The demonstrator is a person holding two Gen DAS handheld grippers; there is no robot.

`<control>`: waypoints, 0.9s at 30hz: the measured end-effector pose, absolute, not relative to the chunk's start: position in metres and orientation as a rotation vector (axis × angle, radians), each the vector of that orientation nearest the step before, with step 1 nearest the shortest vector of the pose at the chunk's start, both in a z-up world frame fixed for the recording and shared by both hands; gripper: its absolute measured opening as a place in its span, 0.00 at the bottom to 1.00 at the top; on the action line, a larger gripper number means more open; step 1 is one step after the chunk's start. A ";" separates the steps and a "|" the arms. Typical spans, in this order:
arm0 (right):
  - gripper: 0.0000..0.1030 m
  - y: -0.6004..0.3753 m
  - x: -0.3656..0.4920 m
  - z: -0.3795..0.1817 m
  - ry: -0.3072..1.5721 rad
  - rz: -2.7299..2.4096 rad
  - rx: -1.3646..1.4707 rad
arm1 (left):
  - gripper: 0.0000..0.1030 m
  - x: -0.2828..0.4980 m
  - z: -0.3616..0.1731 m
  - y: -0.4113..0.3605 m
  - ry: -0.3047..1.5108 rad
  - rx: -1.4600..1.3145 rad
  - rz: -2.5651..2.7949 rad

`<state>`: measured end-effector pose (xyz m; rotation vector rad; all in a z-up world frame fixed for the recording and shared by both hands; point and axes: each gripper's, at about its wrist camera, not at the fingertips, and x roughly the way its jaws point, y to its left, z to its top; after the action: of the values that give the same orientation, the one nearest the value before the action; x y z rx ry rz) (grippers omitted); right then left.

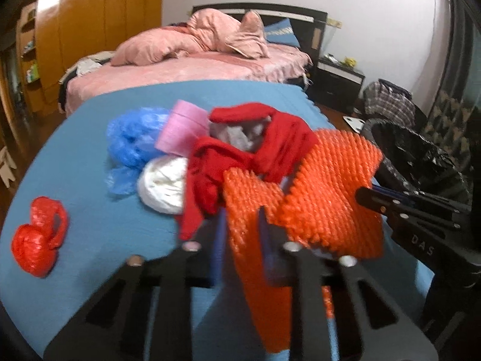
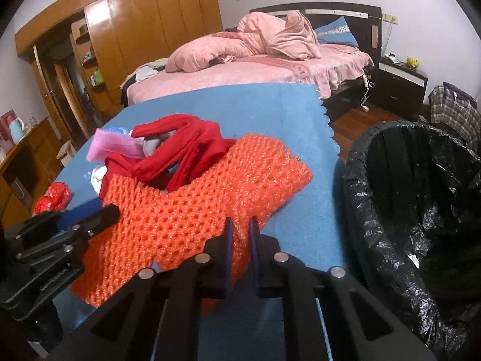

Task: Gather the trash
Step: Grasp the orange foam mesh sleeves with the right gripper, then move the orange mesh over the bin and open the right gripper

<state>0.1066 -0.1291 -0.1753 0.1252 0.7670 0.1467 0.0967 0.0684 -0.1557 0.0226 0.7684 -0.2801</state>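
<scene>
Spreading ahead of both tongs is the blue cloth-covered desk [image 2: 270,105]. Right of the right tongs [image 2: 240,225] stands a round bin lined with a crinkled black plastic bag [image 2: 390,210]. An orange foam mesh sheet [image 2: 186,210] lies on the desk, pinched by both: the right tongs clamp one edge, the left tongs [image 1: 240,213] another. Beyond it sits a red fabric bundle [image 1: 240,153]; far left of the left tongs, a small knotted red plastic bag [image 1: 39,237].

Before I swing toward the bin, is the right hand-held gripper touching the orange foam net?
Touching. The right wrist view shows the right hand-held gripper closed on the orange foam net.
</scene>
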 end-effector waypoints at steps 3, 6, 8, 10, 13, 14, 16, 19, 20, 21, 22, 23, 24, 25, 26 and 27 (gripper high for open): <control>0.10 -0.129 0.105 -0.176 0.768 0.145 0.124 | 0.10 0.097 -0.158 0.068 0.769 0.014 -0.291; 0.10 -0.128 0.104 -0.176 0.765 0.146 0.119 | 0.09 0.092 -0.155 0.072 0.738 -0.007 -0.272; 0.10 -0.127 0.102 -0.176 0.757 0.150 0.113 | 0.09 0.088 -0.152 0.074 0.712 -0.017 -0.266; 0.10 -0.128 0.101 -0.175 0.749 0.152 0.113 | 0.09 0.086 -0.148 0.076 0.689 -0.021 -0.259; 0.10 -0.133 0.098 -0.172 0.726 0.151 0.128 | 0.09 0.083 -0.144 0.078 0.666 -0.031 -0.255; 0.10 -0.136 0.097 -0.168 0.711 0.149 0.136 | 0.09 0.083 -0.144 0.078 0.663 -0.033 -0.257; 0.10 -0.138 0.096 -0.161 0.692 0.153 0.138 | 0.09 0.083 -0.140 0.077 0.656 -0.033 -0.255; 0.10 -0.141 0.094 -0.148 0.662 0.159 0.148 | 0.09 0.082 -0.131 0.074 0.634 -0.039 -0.258; 0.10 -0.144 0.093 -0.142 0.650 0.158 0.150 | 0.09 0.081 -0.126 0.073 0.625 -0.043 -0.264; 0.10 -0.144 0.092 -0.138 0.643 0.157 0.152 | 0.09 0.081 -0.122 0.071 0.616 -0.046 -0.271; 0.10 -0.146 0.091 -0.135 0.636 0.157 0.154 | 0.09 0.080 -0.119 0.070 0.607 -0.049 -0.276; 0.10 -0.149 0.090 -0.130 0.625 0.155 0.159 | 0.09 0.079 -0.115 0.068 0.599 -0.052 -0.284; 0.10 -0.152 0.088 -0.125 0.615 0.151 0.163 | 0.09 0.077 -0.109 0.065 0.588 -0.053 -0.298; 0.10 -0.155 0.087 -0.121 0.607 0.148 0.166 | 0.09 0.076 -0.107 0.063 0.582 -0.052 -0.306; 0.10 -0.159 0.086 -0.116 0.594 0.141 0.171 | 0.09 0.075 -0.102 0.060 0.571 -0.052 -0.318; 0.10 -0.164 0.084 -0.111 0.580 0.132 0.174 | 0.09 0.074 -0.098 0.057 0.563 -0.054 -0.329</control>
<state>0.0840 -0.1637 -0.1115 0.1740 0.5800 0.1315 0.0743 0.0567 -0.0975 -0.0541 0.5632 -0.3286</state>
